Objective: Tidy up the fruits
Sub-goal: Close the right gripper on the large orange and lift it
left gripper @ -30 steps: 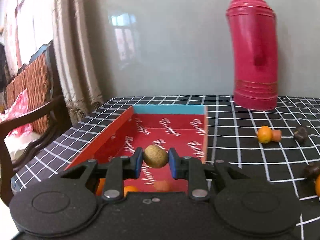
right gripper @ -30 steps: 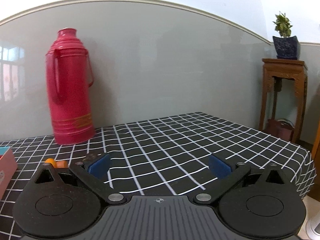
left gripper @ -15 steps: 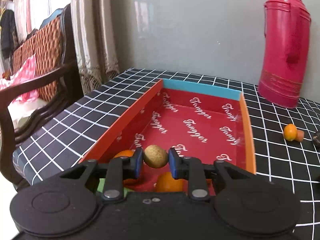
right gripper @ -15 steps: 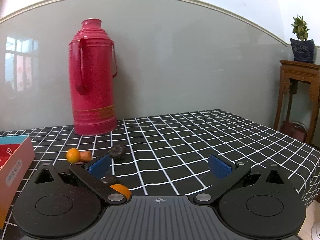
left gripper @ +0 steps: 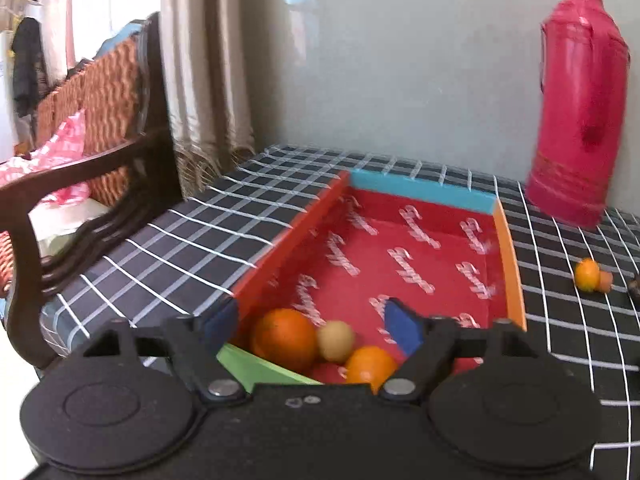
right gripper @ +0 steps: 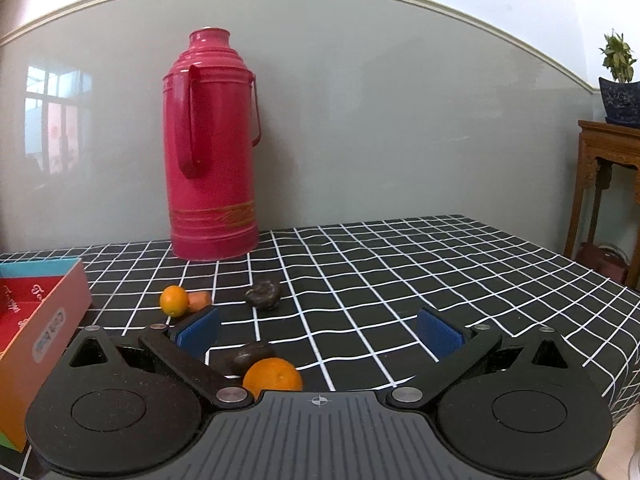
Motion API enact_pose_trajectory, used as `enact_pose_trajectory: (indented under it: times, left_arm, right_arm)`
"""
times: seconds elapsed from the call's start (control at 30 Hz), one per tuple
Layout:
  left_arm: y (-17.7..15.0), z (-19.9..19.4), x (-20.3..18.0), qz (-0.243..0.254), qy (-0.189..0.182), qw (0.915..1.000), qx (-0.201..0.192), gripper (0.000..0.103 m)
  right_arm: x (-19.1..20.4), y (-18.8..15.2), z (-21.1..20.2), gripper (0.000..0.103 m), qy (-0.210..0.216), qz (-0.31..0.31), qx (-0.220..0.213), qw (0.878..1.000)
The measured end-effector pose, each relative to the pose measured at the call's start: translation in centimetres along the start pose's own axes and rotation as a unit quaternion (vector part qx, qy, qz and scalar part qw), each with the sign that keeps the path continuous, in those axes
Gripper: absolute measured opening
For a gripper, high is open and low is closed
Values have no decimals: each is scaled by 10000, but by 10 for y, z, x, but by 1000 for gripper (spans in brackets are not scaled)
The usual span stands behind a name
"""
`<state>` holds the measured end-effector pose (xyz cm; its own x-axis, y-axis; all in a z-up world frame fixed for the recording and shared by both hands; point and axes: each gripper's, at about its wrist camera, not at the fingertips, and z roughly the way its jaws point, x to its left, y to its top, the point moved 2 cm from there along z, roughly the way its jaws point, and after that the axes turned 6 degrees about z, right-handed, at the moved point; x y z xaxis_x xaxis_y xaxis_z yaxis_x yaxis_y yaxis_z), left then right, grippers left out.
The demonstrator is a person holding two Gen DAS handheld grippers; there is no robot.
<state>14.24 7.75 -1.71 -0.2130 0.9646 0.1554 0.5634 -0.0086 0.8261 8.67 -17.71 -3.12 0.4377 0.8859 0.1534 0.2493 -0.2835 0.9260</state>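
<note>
my left claw (left gripper: 316, 322) hangs over the near end of the shallow red cardboard box with its blue, orange and green rims (left gripper: 508, 256), and its jaws are opening, the blue pads (left gripper: 402, 328) pulling apart with nothing pressed between them. the small round tan fruit (left gripper: 336, 340) sits below in the box, free of both pads, touching the large orange (left gripper: 286, 338) on its left, with a smaller orange (left gripper: 370, 366) just beside it on the right. the box lies on the desk under a black cloth with a white grid (left gripper: 192, 232).

my right claw (right gripper: 318, 330) is spread wide and holds nothing. below the gap between its pads, near the claw's body, lie an orange fruit (right gripper: 272, 378) and a dark brown lumpy fruit (right gripper: 250, 354), touching each other on the cloth. farther off sit a small orange citrus (right gripper: 174, 300) against a stubby orange piece (right gripper: 199, 300), and another dark lumpy fruit (right gripper: 263, 294). a tall crimson thermos flask (right gripper: 212, 148) stands upright by the wall.
</note>
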Motion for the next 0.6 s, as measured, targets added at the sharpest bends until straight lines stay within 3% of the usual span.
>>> enact_pose_trajectory:
  times: [0.1, 0.2, 0.6]
  left_arm:
    - [0, -3, 5, 34, -47, 10000, -63, 75]
    - [1, -5, 10, 73, 166, 9998, -102, 87]
    - [7, -9, 47, -389, 375, 9984, -175, 92]
  right_arm:
    - [2, -2, 0, 103, 47, -3, 50, 10000]
    - [4, -3, 2, 103, 76, -7, 109, 9999]
    - [8, -13, 12, 103, 290, -107, 485, 9983]
